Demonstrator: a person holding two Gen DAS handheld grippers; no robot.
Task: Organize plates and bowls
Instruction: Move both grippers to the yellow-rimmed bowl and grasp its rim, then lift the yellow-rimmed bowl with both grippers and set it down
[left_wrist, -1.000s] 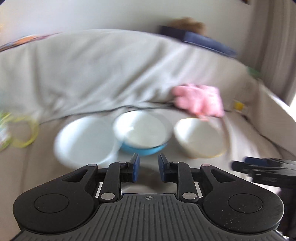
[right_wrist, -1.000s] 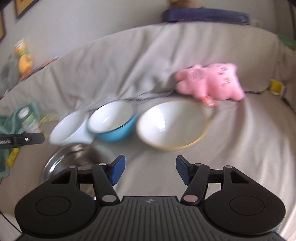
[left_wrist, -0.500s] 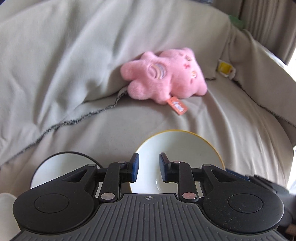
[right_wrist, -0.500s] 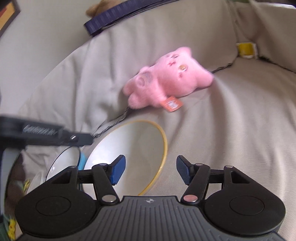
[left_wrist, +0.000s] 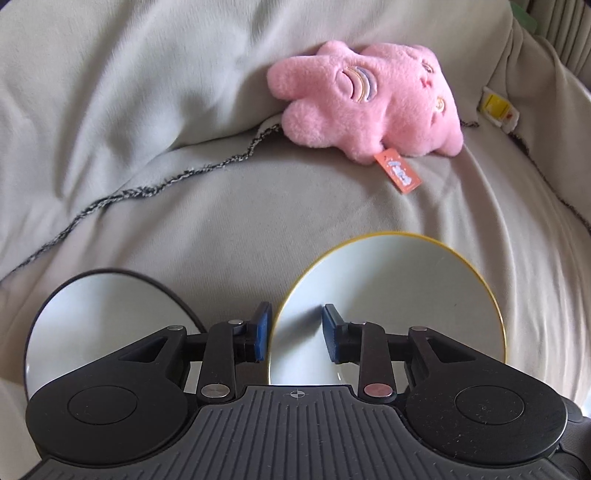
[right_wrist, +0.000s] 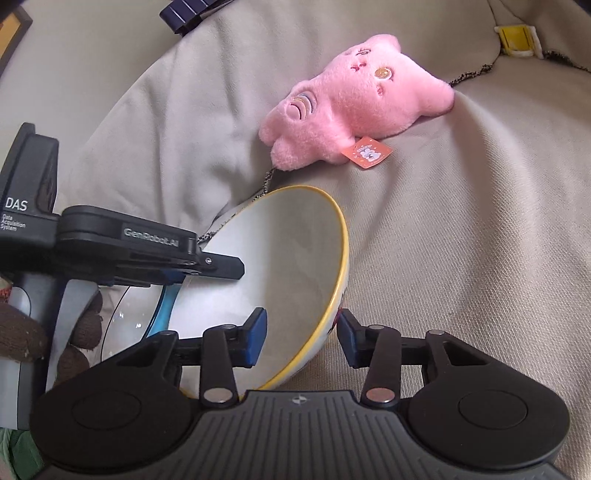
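A sofa draped in a pale grey-beige cover (left_wrist: 155, 122) fills both views, the cloth lying in soft folds with a dark stitched hem (left_wrist: 166, 181) running across it. A pink plush toy (left_wrist: 369, 99) lies against the backrest, and a small yellow tag (left_wrist: 496, 107) sits near the right corner. Daylight falls evenly across the cloth. At the upper left of the right view, part of a picture frame (right_wrist: 13, 37) shows, with a dark blue thing (right_wrist: 192, 13) on the sofa back.
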